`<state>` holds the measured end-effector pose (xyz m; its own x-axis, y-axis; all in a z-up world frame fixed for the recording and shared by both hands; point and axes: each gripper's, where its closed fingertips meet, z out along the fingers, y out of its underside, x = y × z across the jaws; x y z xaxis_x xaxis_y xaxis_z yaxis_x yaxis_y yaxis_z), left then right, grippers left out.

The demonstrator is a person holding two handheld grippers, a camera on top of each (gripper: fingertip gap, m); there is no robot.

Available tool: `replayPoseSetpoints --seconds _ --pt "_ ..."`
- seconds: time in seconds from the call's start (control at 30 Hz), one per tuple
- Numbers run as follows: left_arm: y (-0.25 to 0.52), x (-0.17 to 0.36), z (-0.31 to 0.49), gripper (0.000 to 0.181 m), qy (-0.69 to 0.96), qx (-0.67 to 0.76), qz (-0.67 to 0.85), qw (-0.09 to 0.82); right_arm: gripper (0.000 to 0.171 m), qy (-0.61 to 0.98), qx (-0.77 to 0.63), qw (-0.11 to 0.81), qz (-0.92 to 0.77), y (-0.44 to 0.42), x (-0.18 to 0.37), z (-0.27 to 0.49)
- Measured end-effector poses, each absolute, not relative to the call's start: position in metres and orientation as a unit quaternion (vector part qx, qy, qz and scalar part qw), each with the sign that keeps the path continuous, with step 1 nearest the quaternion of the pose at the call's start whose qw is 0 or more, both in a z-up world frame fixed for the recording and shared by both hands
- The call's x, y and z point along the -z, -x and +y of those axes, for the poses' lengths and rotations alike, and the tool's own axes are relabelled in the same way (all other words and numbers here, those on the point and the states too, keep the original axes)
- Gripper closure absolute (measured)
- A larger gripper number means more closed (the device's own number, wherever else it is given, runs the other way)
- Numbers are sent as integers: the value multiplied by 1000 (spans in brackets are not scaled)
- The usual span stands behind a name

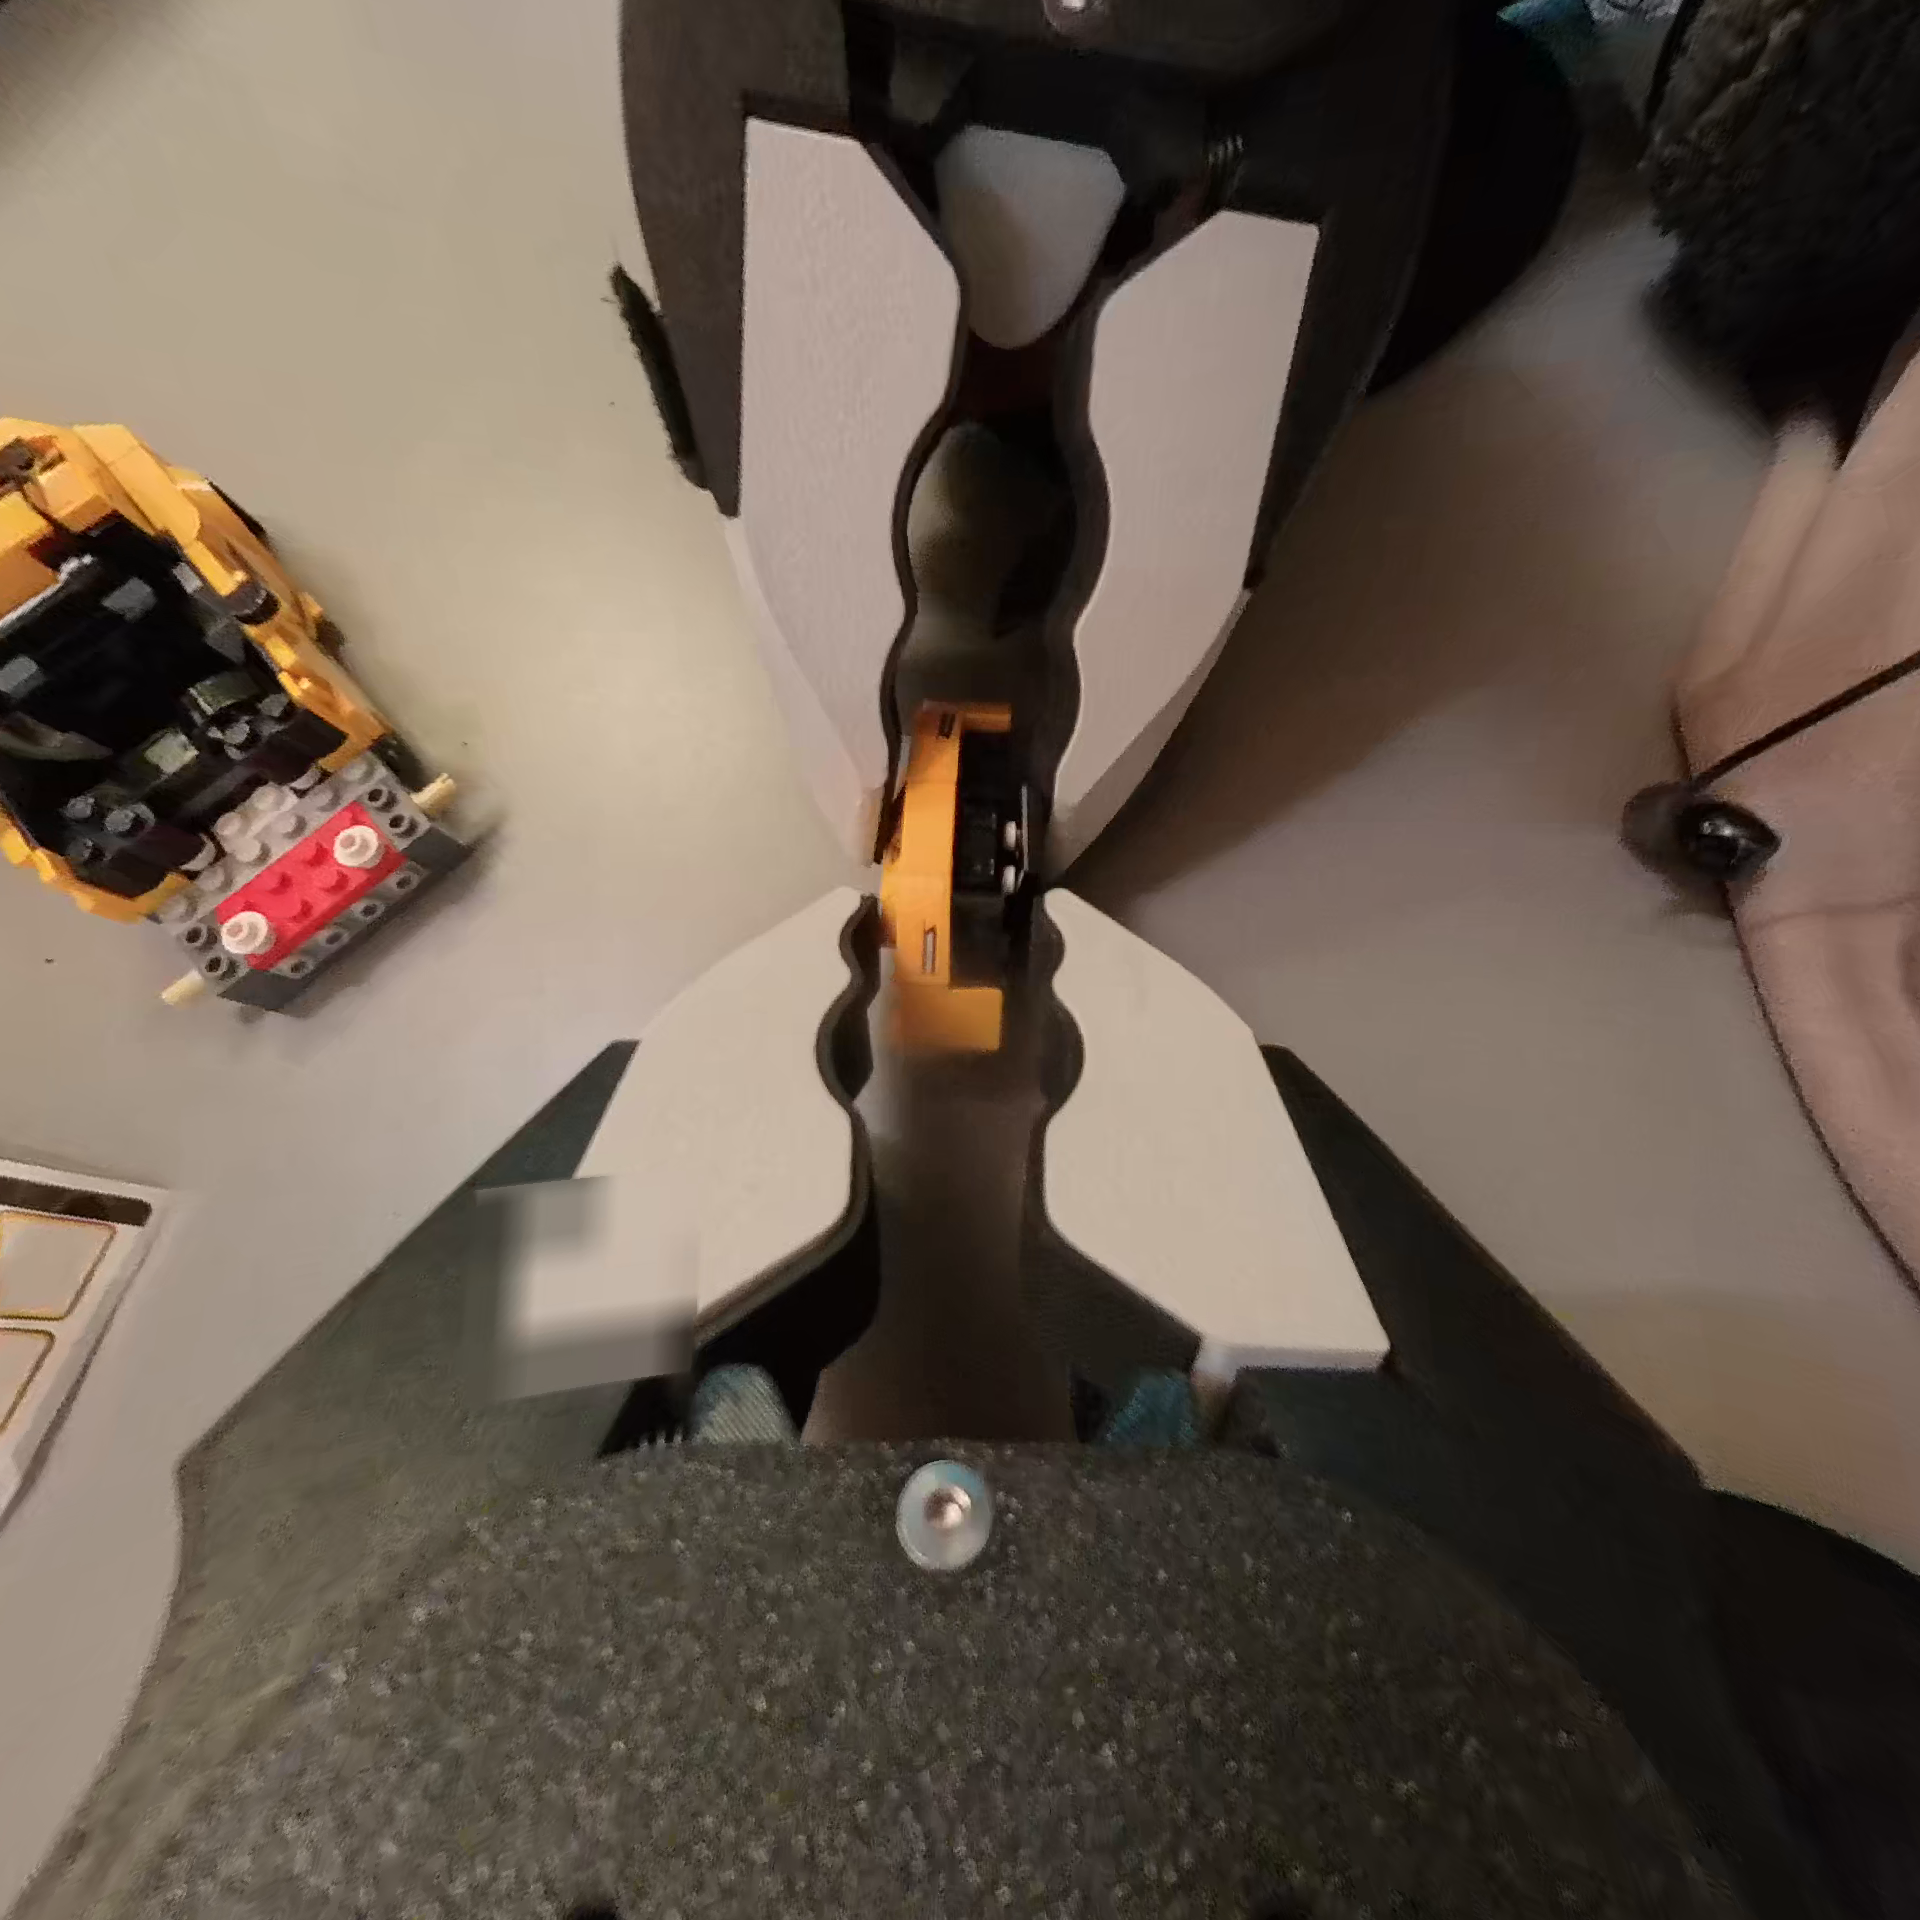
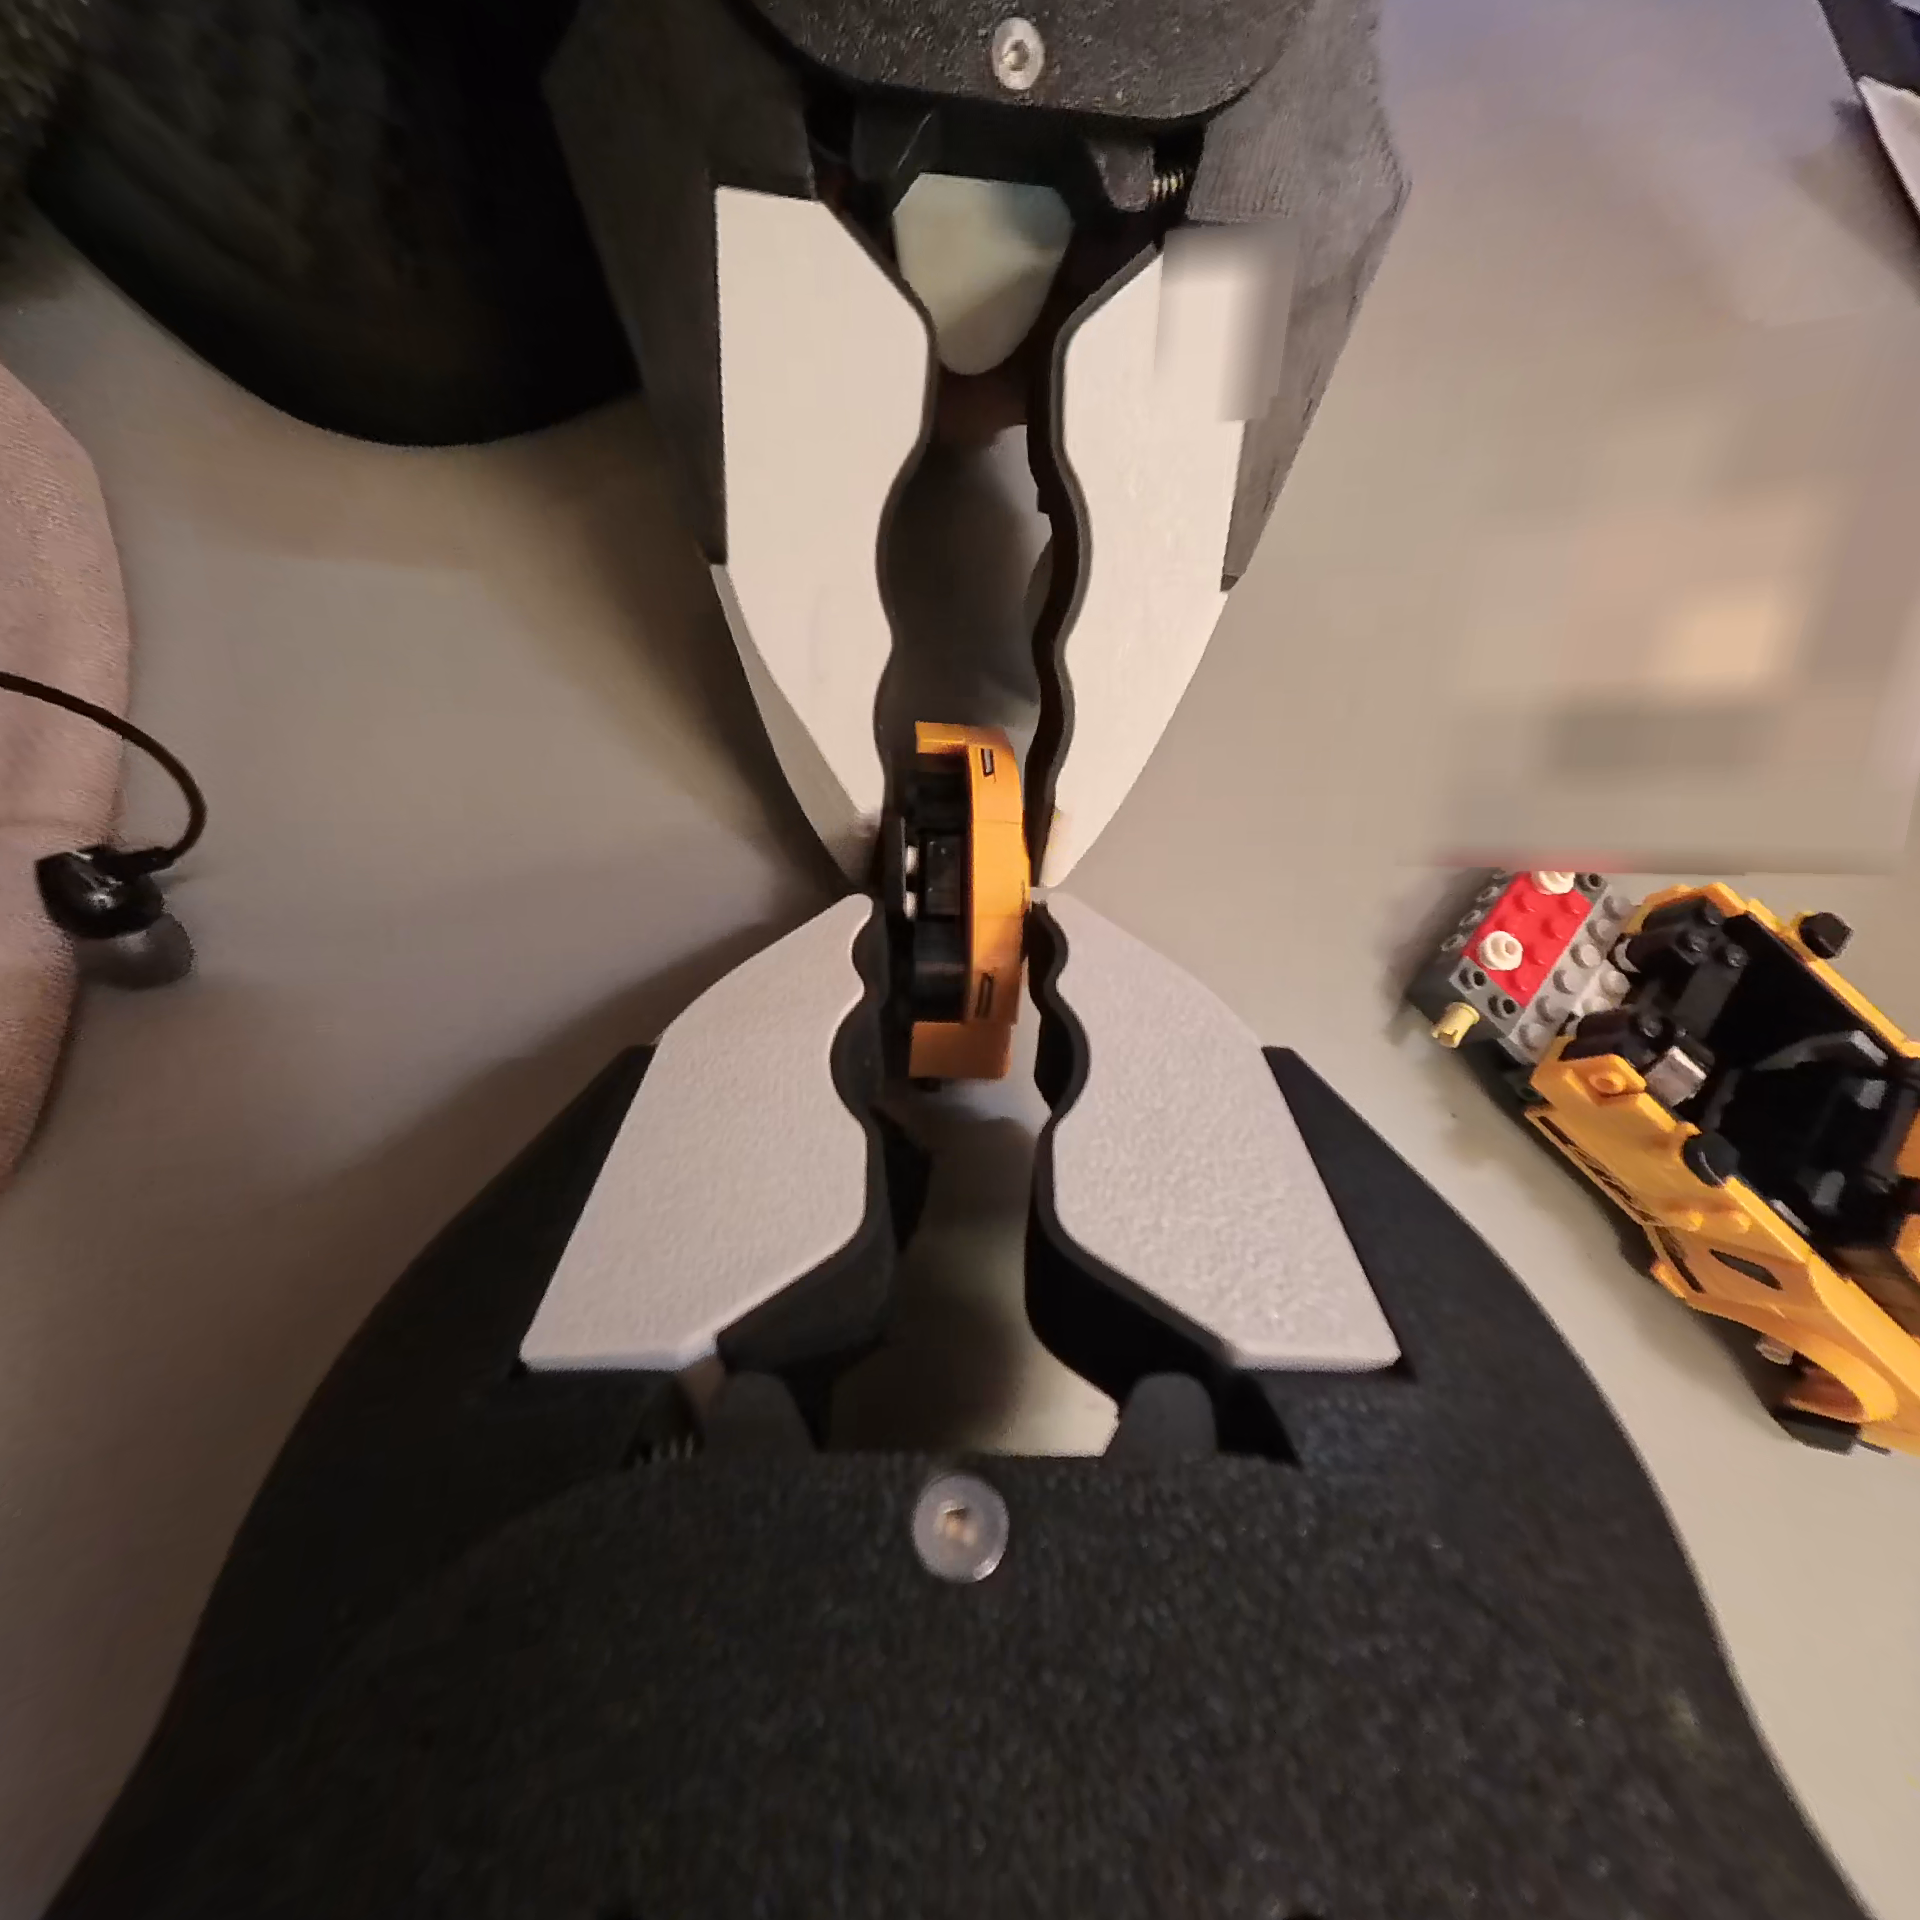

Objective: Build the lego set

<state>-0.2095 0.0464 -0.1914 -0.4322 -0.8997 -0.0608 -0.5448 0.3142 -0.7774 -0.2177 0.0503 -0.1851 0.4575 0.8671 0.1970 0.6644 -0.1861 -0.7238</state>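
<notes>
Tongs [image 1: 951, 914] tip to tip, orange piece [image 1: 940, 883] seemingly pinched

The small orange-and-black lego piece [image 1: 943, 883] is up in the air, standing on edge and pinched at both ends. The half-built orange car [image 2: 1704, 1132] just sits off to the side, red plate [image 2: 1527, 920] and grey studs showing at one end.

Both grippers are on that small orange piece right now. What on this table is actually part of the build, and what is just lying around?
Part of the build:
- small orange and black piece, pinched between the left gripper and the right gripper
- half-built yellow car, lying untouched on the table

Lying about:
- black cord with toggle
- pink cloth
- printed sheet
</notes>
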Motion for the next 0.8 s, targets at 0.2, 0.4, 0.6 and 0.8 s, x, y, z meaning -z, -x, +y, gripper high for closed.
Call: replayPoseSetpoints --seconds 0.2,0.4,0.6,0.8 --pt "209 190 46 156 465 346 773 259 145 751 -109 397 -517 218 185 51" --pt "210 187 45 156 433 335 785 289 145 742 -97 403 -527 219 186 51" --pt "210 184 46 156 422 339 785 301 145 736 -95 413 -528 219 185 53" --pt "207 164 47 154 443 416 740 289 146 756 -199 422 -460 222 170 55"
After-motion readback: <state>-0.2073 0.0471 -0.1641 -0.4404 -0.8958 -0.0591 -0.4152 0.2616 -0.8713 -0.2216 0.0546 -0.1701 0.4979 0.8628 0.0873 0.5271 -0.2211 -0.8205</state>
